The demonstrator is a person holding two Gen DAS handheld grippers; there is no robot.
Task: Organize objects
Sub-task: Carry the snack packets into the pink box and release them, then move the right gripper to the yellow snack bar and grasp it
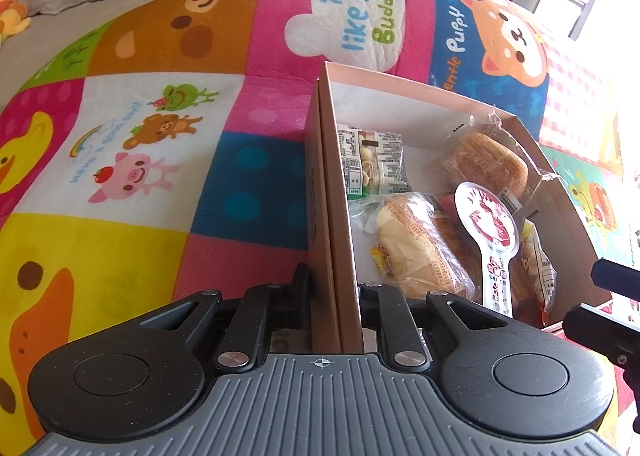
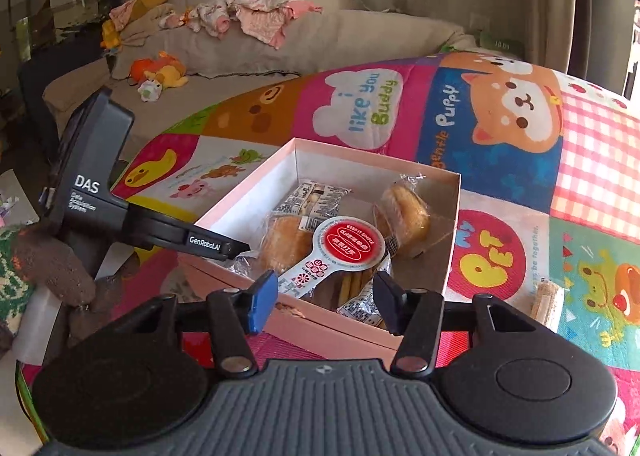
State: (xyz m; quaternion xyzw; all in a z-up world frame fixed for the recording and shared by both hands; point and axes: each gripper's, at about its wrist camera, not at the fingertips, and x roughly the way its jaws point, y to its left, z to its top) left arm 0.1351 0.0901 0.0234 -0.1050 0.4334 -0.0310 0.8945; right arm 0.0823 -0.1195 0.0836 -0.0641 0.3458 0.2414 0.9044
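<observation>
While the left gripper (image 1: 336,288) clamps the near-left wall of a pink cardboard box (image 1: 326,183), its two fingers pressed together on either side of the upright cardboard, the box sits on a bright patchwork play mat (image 1: 160,143) printed with cartoon animals — a duck, a pig, a bear, a puppy. Seen from the left wrist, the wall runs straight away from the camera, with the open box lying to its right.

Inside the box are several wrapped snacks: a clear packet of small biscuits (image 1: 376,163) at the far left, a wrapped bun (image 1: 488,163) at the far right, and a second wrapped bun (image 1: 424,248) nearer. Lying across the top of the near pile is a white, spoon-shaped packet with a round red label (image 2: 340,248).

From the right wrist view, the right gripper (image 2: 324,296) hovers just above the near edge of the box, its jaws apart and holding nothing; one finger carries a blue pad (image 2: 262,302). The spoon-shaped packet lies just beyond the gap between them, not touching either finger.

Well to the right of the box, a small pale snack stick (image 2: 546,302) rests on the mat. Beyond the mat is a grey sofa (image 2: 320,43) scattered with baby clothes and plush toys.
</observation>
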